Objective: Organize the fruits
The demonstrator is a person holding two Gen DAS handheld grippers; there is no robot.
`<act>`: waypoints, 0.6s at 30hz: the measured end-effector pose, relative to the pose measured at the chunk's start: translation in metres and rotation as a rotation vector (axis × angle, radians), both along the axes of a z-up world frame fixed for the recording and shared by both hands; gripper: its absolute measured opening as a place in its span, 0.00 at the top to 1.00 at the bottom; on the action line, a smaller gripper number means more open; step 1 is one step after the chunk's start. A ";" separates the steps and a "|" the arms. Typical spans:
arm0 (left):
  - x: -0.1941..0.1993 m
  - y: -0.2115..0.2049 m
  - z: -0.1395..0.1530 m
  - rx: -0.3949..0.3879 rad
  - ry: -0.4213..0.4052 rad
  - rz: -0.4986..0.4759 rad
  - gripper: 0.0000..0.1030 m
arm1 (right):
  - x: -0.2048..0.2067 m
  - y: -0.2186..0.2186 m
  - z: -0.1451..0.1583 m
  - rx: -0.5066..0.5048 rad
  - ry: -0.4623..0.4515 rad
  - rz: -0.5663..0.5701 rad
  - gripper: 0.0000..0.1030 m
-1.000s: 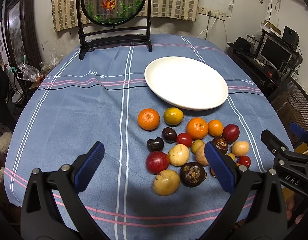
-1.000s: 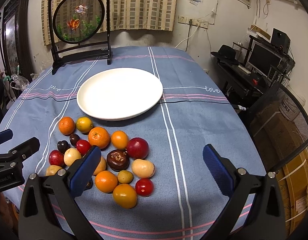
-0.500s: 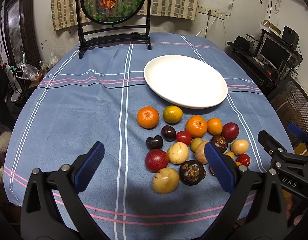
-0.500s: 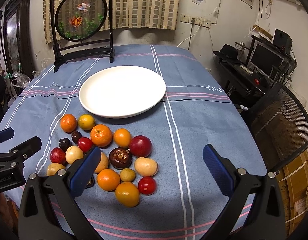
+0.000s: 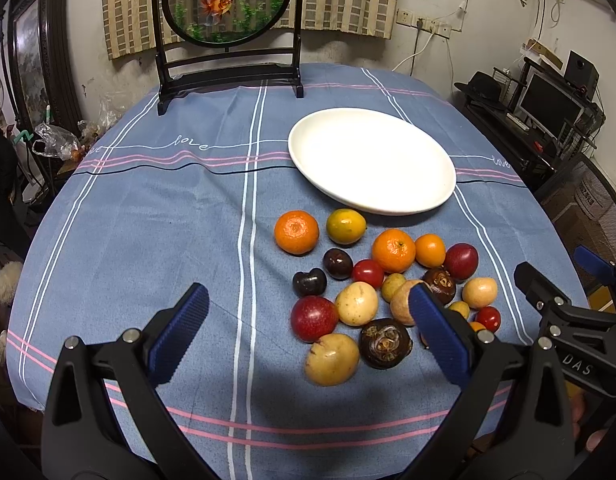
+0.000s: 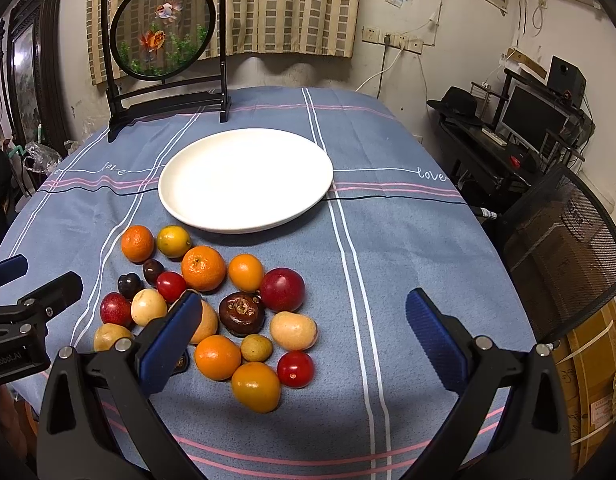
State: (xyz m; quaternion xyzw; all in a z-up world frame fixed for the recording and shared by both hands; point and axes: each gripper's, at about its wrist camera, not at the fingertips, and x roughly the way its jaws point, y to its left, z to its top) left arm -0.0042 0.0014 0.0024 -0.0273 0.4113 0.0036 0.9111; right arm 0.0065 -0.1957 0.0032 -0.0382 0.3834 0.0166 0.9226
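A heap of several small fruits (image 5: 381, 288) lies on the blue striped tablecloth, in front of an empty white plate (image 5: 371, 160): oranges, red plums, dark cherries, yellow round fruits, brown ones. The heap (image 6: 212, 304) and the plate (image 6: 246, 178) also show in the right wrist view. My left gripper (image 5: 308, 332) is open and empty, hovering above the near left of the heap. My right gripper (image 6: 304, 336) is open and empty, above the heap's near right side. Each gripper shows at the edge of the other's view.
A black-framed round goldfish screen (image 5: 228, 28) stands at the table's far edge. A mesh chair (image 6: 567, 248) and a desk with a monitor (image 6: 527, 120) are to the right of the table. Plastic bags (image 5: 56, 144) lie at the left.
Both grippers have drifted slightly forward and lower toward the fruits; the plate and heap sit a little nearer in view. Nothing was grasped.
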 end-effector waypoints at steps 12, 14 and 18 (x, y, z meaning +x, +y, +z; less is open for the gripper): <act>-0.005 -0.004 -0.003 0.008 -0.006 -0.007 0.02 | -0.002 -0.002 0.003 0.024 0.003 0.016 0.01; -0.005 -0.003 -0.002 0.005 -0.003 -0.004 0.02 | -0.004 -0.001 0.004 0.018 -0.008 0.017 0.01; -0.007 -0.002 0.001 0.003 -0.005 -0.003 0.02 | -0.005 -0.001 0.006 0.016 -0.011 0.013 0.01</act>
